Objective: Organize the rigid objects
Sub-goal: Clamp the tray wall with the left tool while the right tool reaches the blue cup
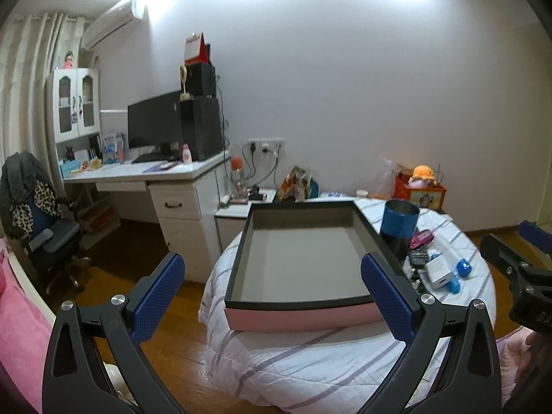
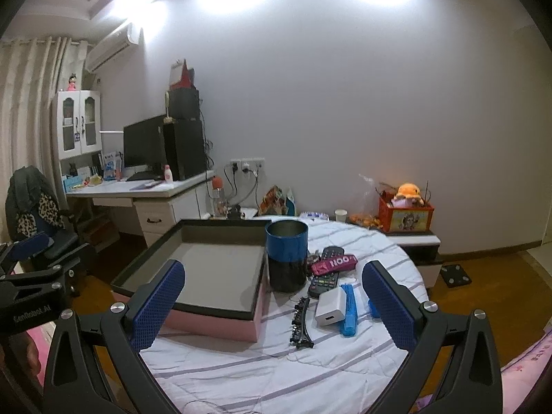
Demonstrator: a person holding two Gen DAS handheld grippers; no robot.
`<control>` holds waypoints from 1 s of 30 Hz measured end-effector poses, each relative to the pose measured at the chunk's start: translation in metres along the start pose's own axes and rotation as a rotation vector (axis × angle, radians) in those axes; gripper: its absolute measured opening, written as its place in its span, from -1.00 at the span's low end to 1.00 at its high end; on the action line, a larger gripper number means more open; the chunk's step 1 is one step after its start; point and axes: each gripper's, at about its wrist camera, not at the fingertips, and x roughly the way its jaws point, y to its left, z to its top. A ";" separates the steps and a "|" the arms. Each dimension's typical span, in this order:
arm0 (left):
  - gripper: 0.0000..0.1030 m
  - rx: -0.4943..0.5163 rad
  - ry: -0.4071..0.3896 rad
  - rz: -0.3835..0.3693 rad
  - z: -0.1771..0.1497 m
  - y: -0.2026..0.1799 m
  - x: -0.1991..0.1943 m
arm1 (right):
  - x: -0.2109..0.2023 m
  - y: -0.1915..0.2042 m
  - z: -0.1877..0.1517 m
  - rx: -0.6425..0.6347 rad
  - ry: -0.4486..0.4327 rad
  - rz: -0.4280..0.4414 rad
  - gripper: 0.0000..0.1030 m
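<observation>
Both hand-held grippers hang over the near edge of the bed, fingers spread wide and holding nothing. The left hand-held gripper faces the shallow pink box, whose grey inside lies bare just ahead, between its blue pads. The right hand-held gripper looks onto the clutter beside that box: a white power bank and a blue bar lie between its fingers, a black chain-like strip just left of them. Farther off stand the blue-and-black cylinder, touching the box's corner, and two remotes by a pink case.
</observation>
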 end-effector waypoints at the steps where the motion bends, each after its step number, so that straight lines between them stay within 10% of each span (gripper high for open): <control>1: 1.00 0.001 0.015 0.002 0.001 -0.002 0.006 | 0.006 -0.002 -0.001 0.003 0.017 -0.002 1.00; 30: 1.00 -0.015 0.346 -0.029 0.004 0.005 0.153 | 0.105 -0.064 0.003 0.058 0.204 -0.052 1.00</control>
